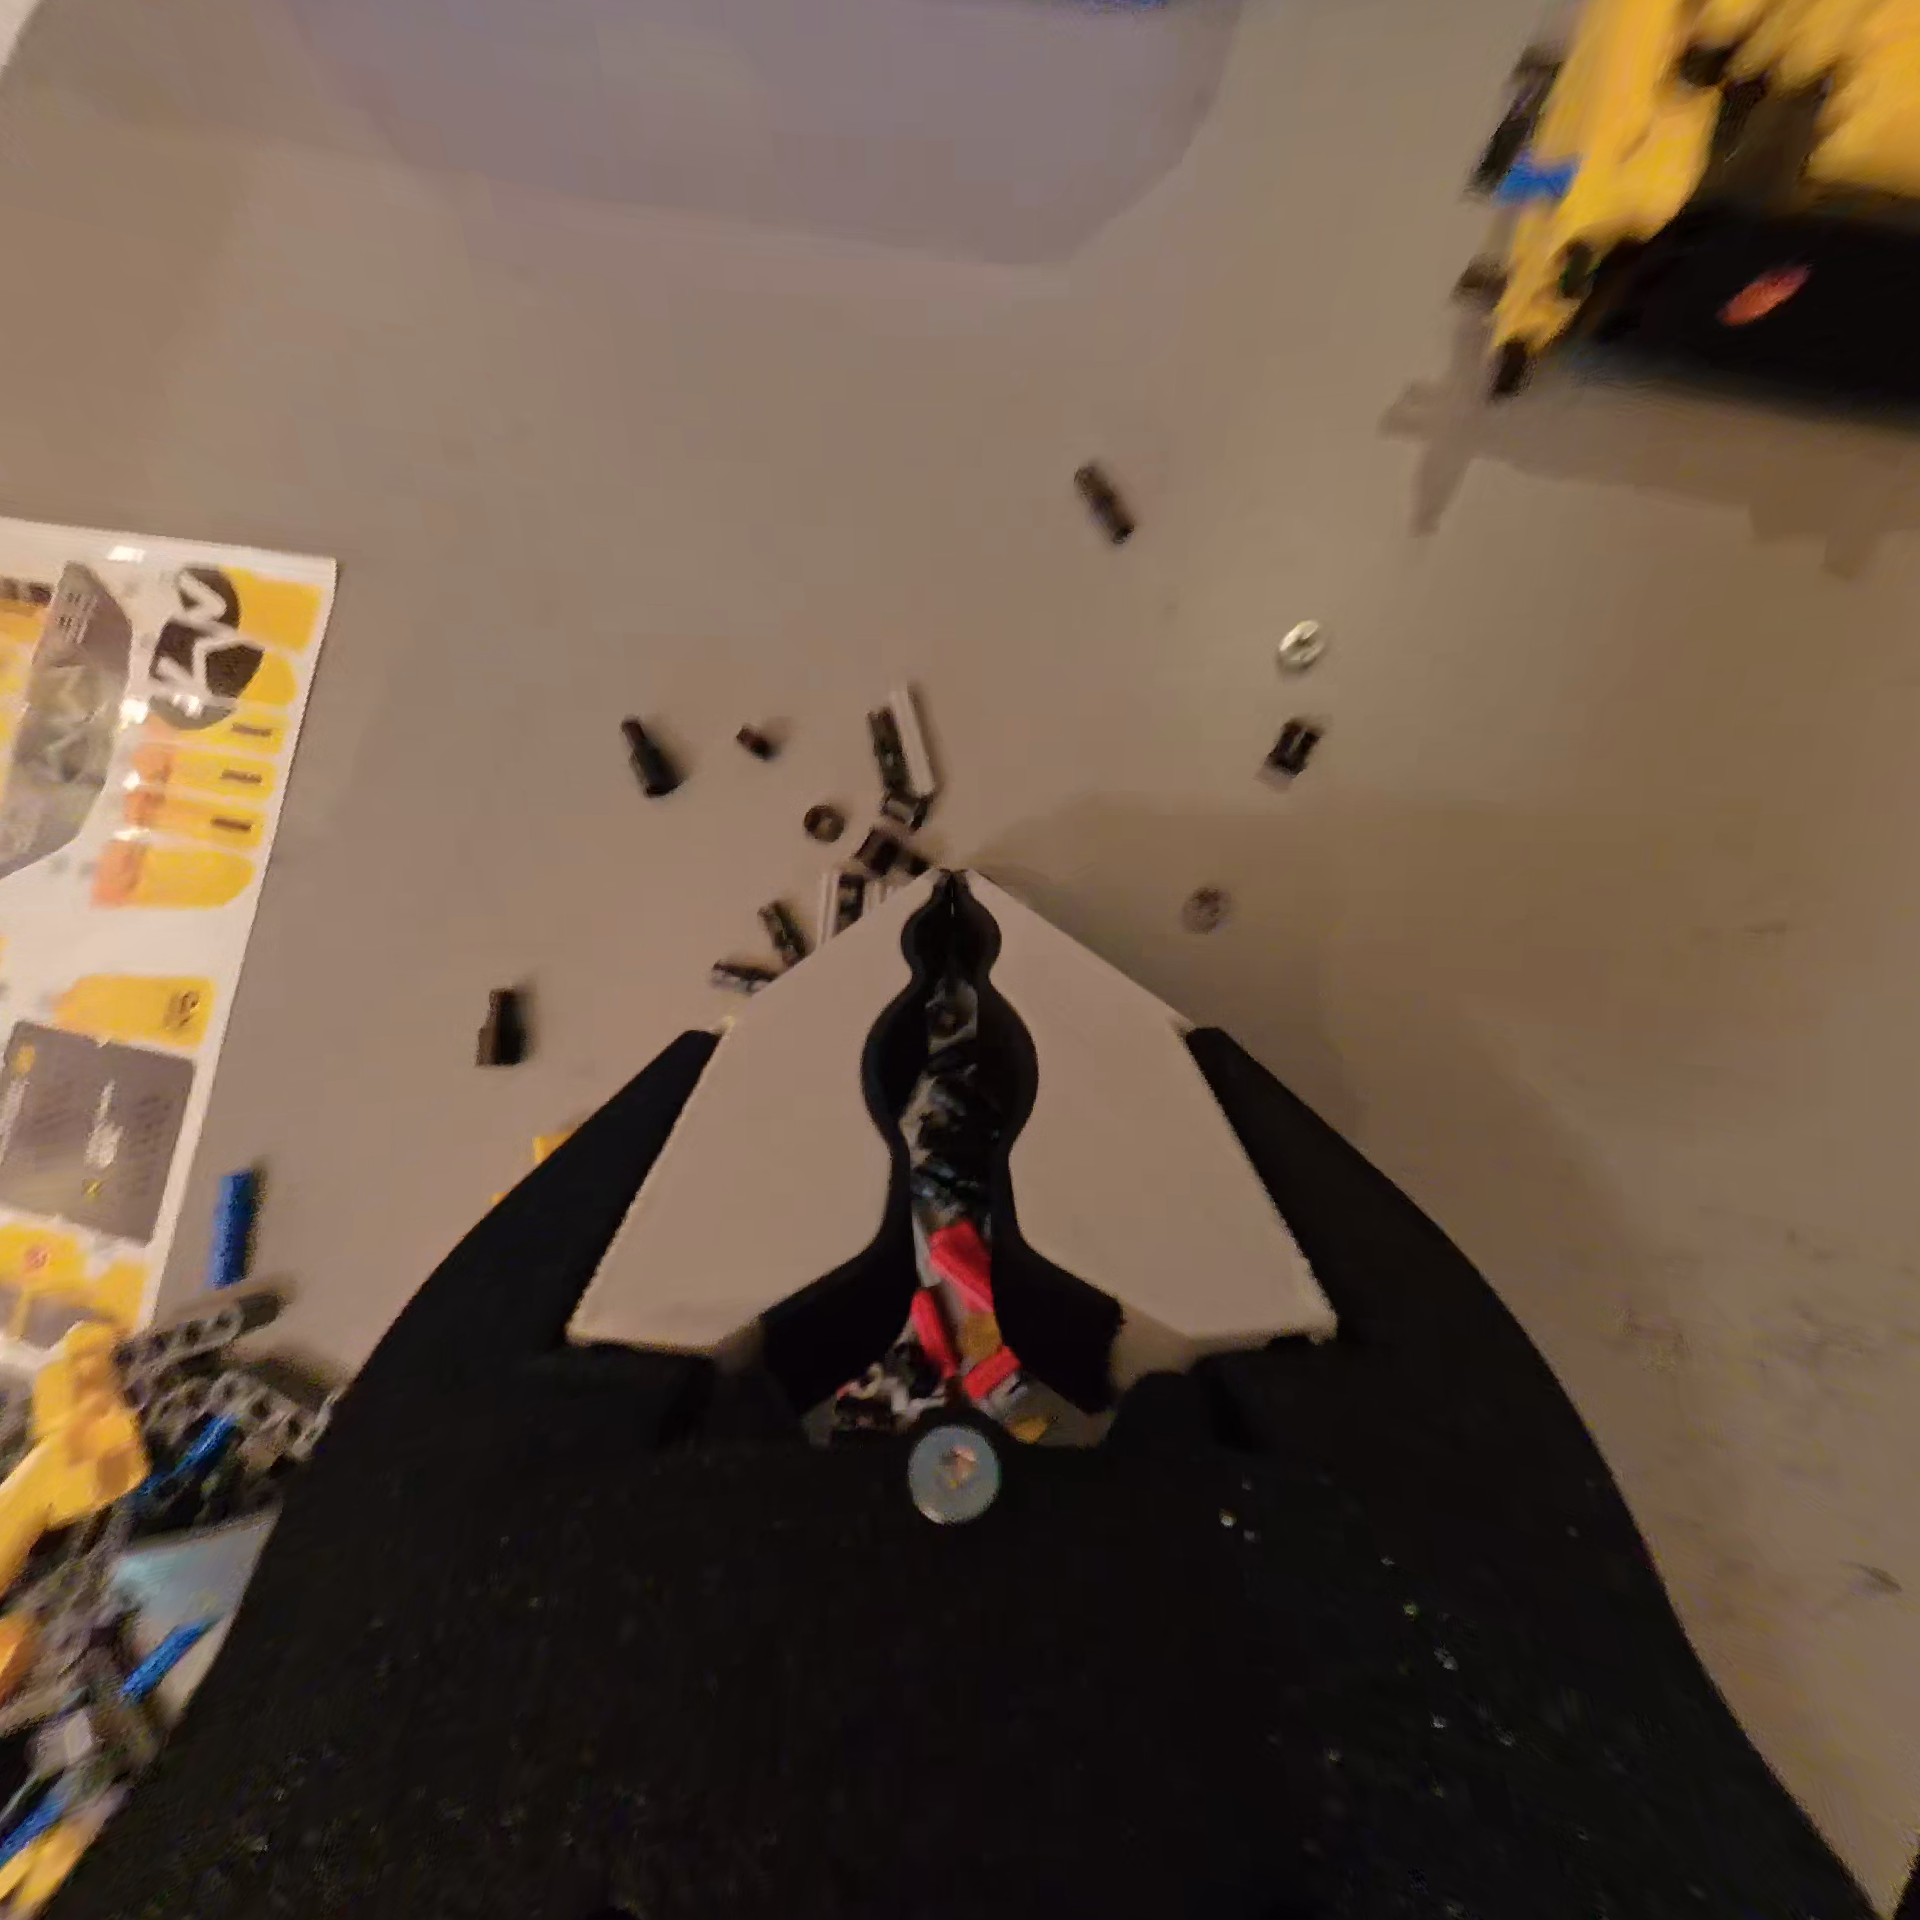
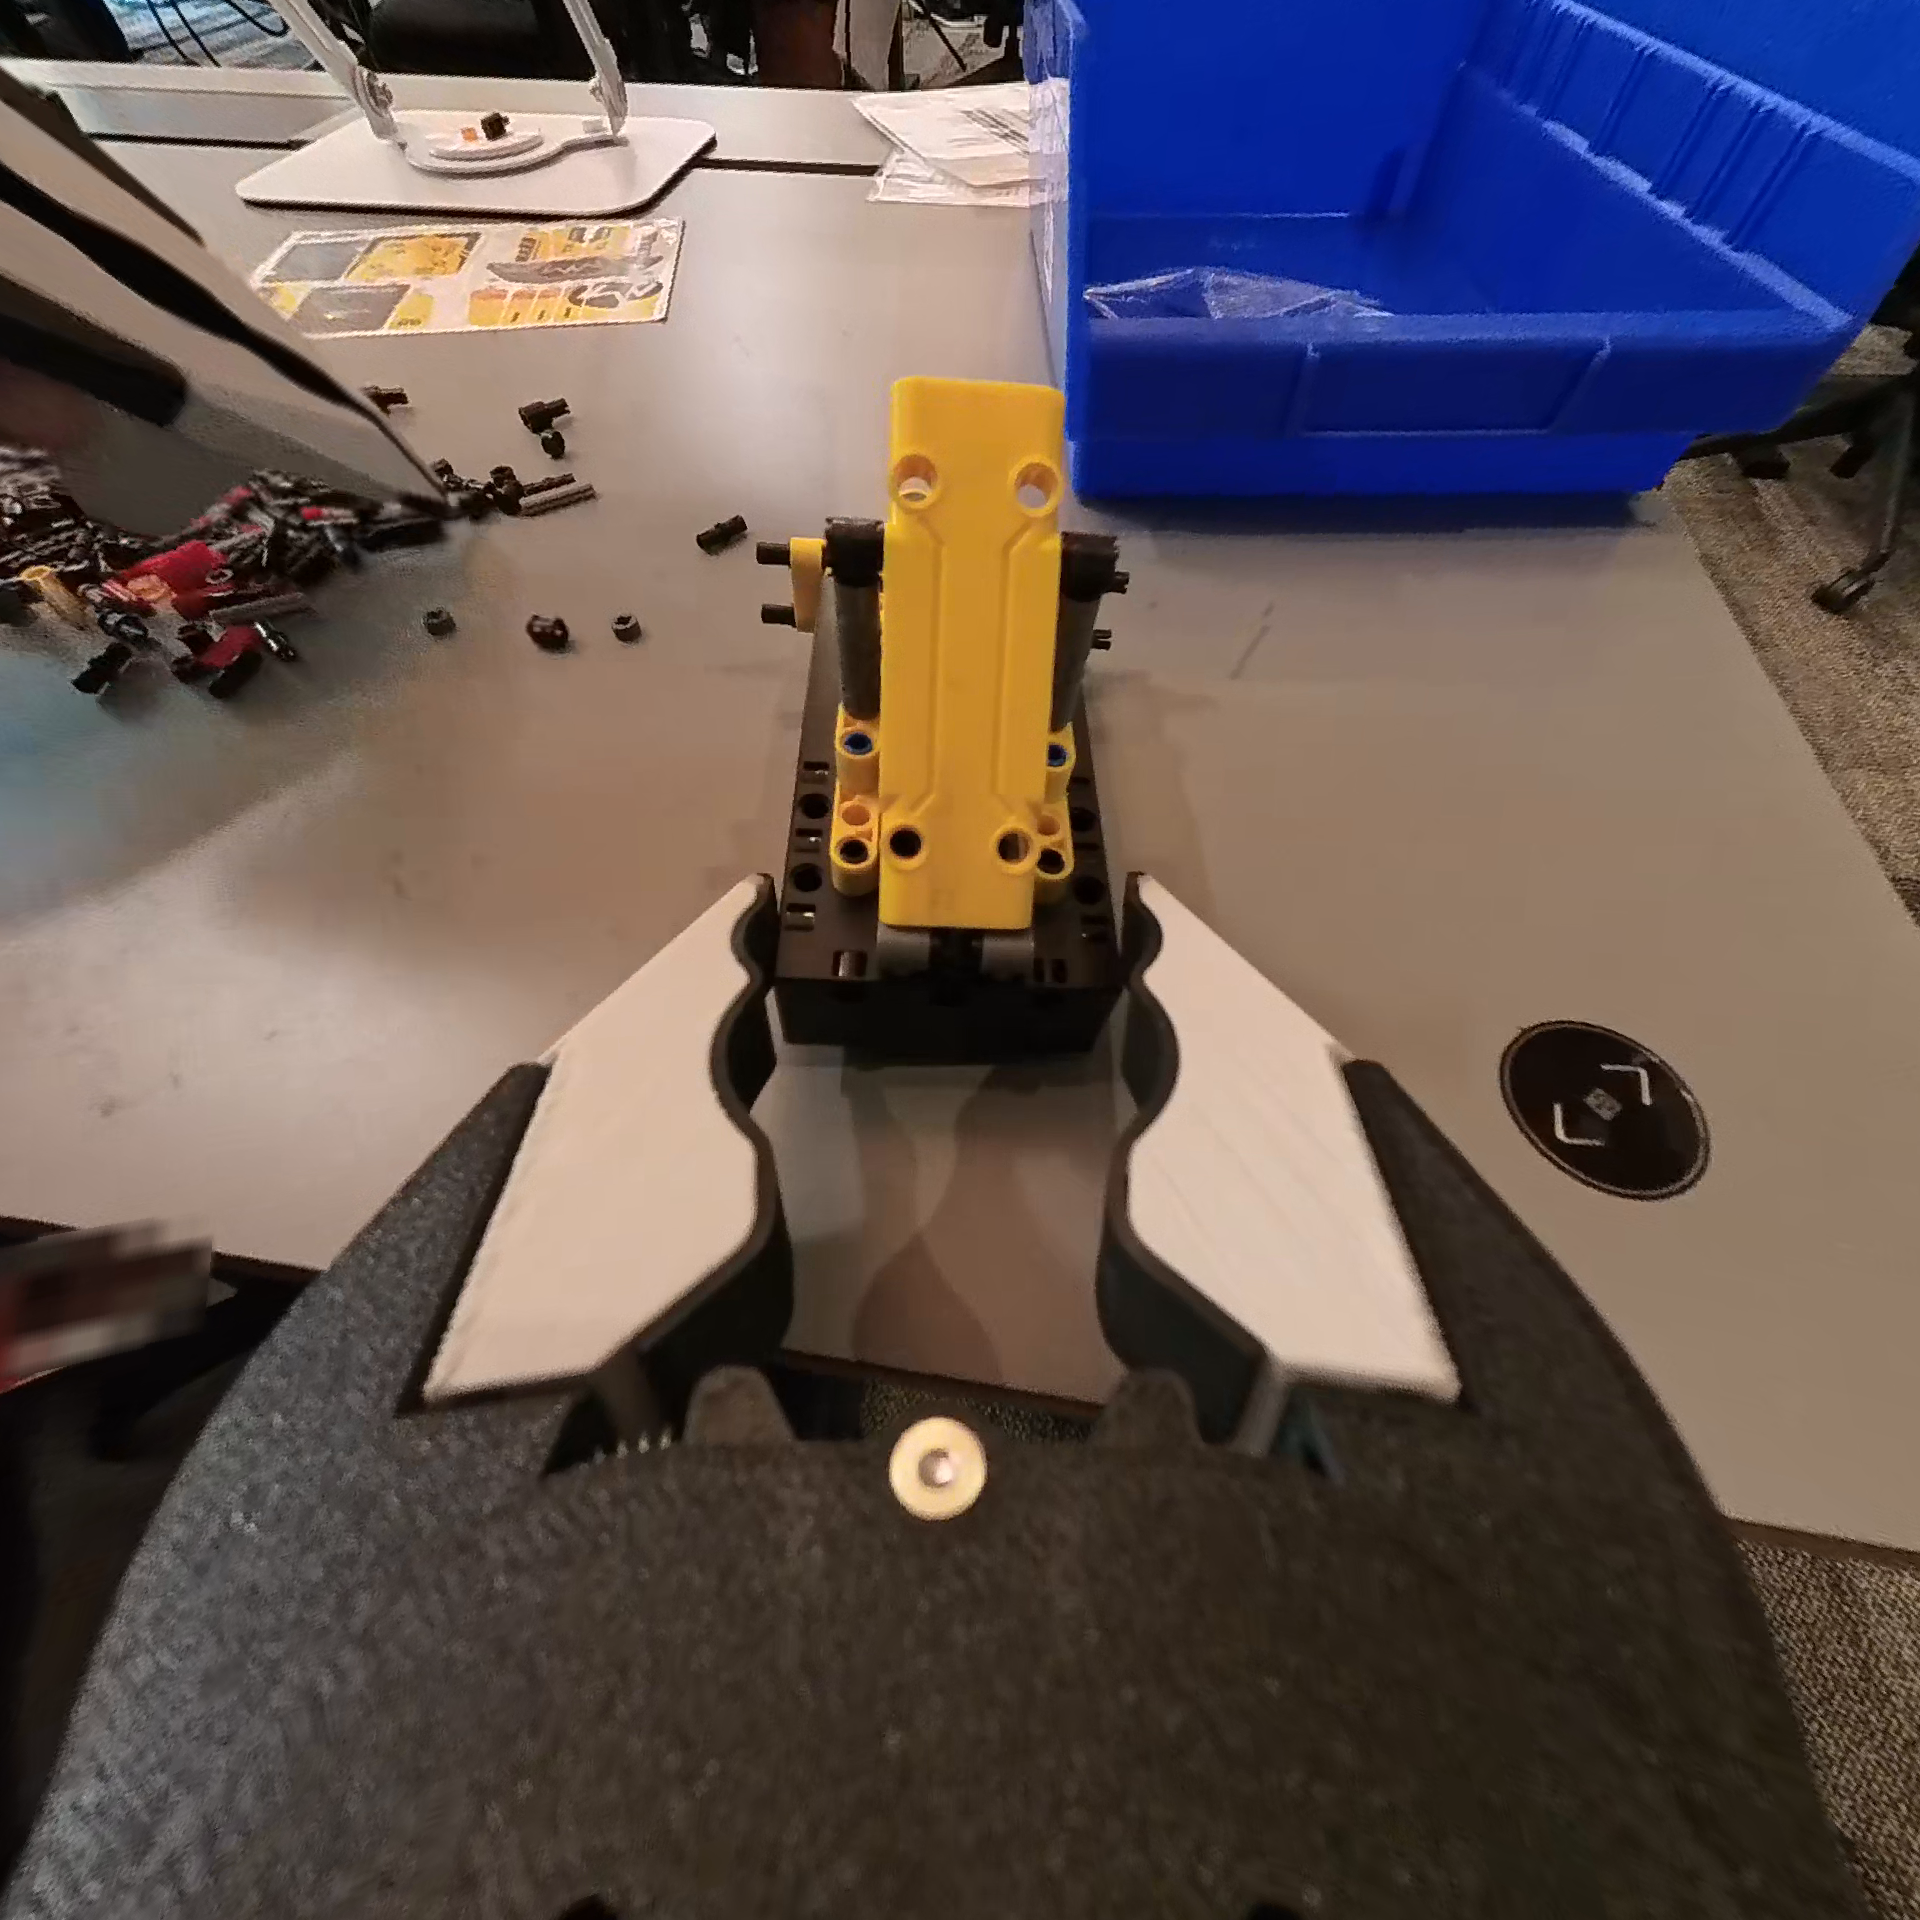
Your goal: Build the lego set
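The right gripper (image 2: 945,935) has its jaws open around the near end of the upright yellow-and-black brick model (image 2: 961,727); the left gripper (image 1: 951,878), jaws closed, tips among loose black pins (image 1: 883,821) on the worktop (image 1: 1455,1039).

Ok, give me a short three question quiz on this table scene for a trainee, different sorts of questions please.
1. True or false: the left hand-held gripper is wide open above the scattered small black plastic pins.
2. What does the right hand-held gripper have its fingers on either side of?
A. the blue plastic storage bin
B. the black block base of the yellow and black brick model
C. the printed sticker sheet
3. Fill in: the yellow panel on the model stands ____ on its base.

Key: 1 false, its fingers are shut. 2 B, though contact cannot be told. 3 upright.
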`<action>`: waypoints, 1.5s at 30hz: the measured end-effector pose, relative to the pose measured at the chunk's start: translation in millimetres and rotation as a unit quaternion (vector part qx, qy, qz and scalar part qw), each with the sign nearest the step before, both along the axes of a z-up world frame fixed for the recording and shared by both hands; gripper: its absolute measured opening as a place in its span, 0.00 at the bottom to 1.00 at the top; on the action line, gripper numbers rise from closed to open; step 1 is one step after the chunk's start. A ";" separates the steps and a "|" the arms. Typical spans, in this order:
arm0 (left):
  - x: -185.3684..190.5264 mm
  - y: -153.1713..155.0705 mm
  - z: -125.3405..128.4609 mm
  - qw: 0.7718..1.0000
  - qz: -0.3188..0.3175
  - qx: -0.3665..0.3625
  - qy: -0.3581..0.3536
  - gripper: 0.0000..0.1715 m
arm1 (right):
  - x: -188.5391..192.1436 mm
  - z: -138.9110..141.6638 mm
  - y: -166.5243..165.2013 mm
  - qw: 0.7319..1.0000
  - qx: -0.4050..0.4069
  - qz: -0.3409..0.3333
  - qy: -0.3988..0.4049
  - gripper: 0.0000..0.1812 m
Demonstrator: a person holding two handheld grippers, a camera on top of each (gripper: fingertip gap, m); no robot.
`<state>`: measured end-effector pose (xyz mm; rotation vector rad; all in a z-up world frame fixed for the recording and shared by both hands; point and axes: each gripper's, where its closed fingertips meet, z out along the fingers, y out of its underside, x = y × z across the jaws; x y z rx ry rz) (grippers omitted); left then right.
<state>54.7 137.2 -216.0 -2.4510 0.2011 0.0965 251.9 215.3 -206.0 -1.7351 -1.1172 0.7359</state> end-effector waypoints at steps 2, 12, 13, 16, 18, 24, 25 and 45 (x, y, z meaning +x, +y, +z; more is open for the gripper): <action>23.7 9.3 18.5 0.995 -0.033 0.054 -0.071 0.01 | -0.6 -0.1 0.4 1.000 0.000 -0.001 -0.001 0.37; 69.2 47.9 -2.3 0.995 -0.087 0.020 -0.030 0.05 | -4.2 -0.7 2.6 1.000 -0.002 -0.019 -0.005 0.36; 63.4 44.9 -5.4 0.997 -0.081 0.007 -0.013 0.00 | -4.3 -0.6 2.5 1.000 -0.001 -0.018 -0.004 0.36; 55.1 34.7 -9.4 0.997 -0.078 -0.007 -0.003 0.00 | -4.6 -0.4 2.6 1.000 -0.001 -0.016 -0.002 0.36; 48.6 26.4 -9.5 0.997 -0.070 -0.018 -0.006 0.00 | -5.3 -0.6 3.0 1.000 -0.001 -0.015 -0.004 0.36; 21.3 16.0 13.1 0.999 -0.030 0.034 0.004 0.00 | -18.4 -3.7 3.0 0.998 0.004 -0.042 -0.041 0.36; 19.1 14.9 21.2 0.998 -0.026 0.053 -0.005 0.00 | -23.4 -4.0 2.1 0.997 0.013 -0.047 -0.056 0.36; -22.0 -22.0 64.8 0.978 -0.001 0.194 -0.082 0.00 | -90.2 -0.5 3.7 0.952 0.154 -0.088 -0.248 0.36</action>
